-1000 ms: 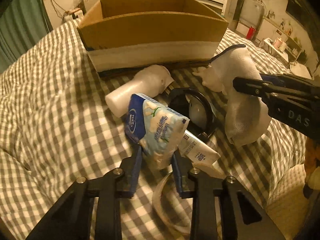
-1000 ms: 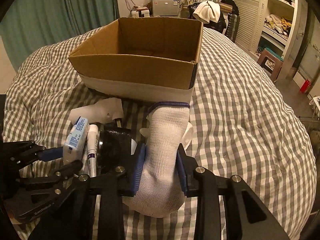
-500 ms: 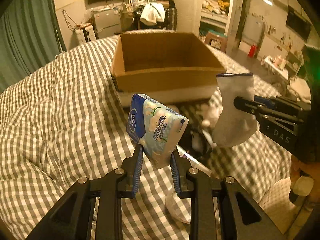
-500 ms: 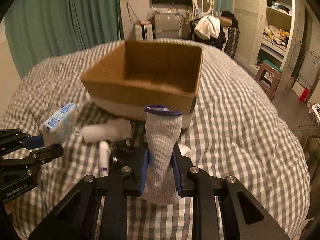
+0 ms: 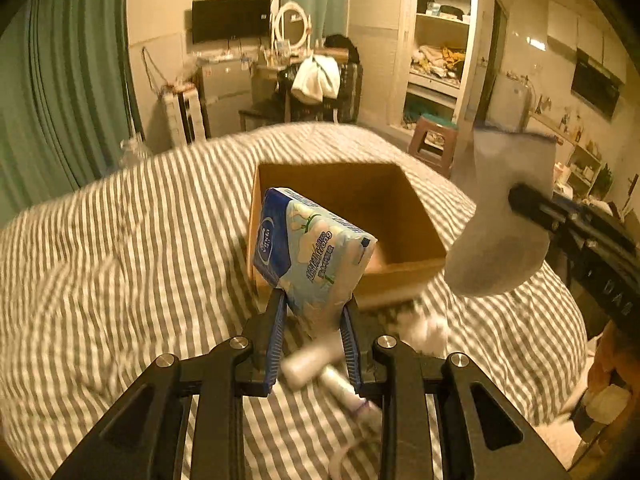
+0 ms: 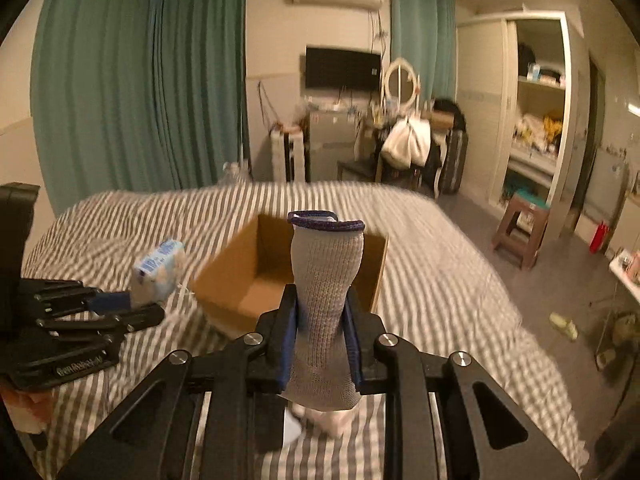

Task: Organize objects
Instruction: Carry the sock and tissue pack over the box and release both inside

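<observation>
the left hand-held gripper (image 5: 312, 332) was clamped on a blue tissue pack (image 5: 316, 248), held in the air. the right hand-held gripper (image 6: 322, 332) pinched a white sock (image 6: 326, 292) upright, also aloft. below them a blurred tube (image 5: 346, 390) lay on the striped bed (image 5: 120, 260). beyond stood an open cardboard box (image 5: 424, 216).

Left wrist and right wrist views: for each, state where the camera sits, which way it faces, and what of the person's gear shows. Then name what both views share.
Left wrist: sits behind the left gripper, facing the cardboard box on the bed; the tissue pack is clamped, right gripper at right.
Right wrist: sits behind the right gripper, facing the same way; it grips the sock, left gripper at left.
Shared: box, tissue pack, sock, checked bedspread.
</observation>
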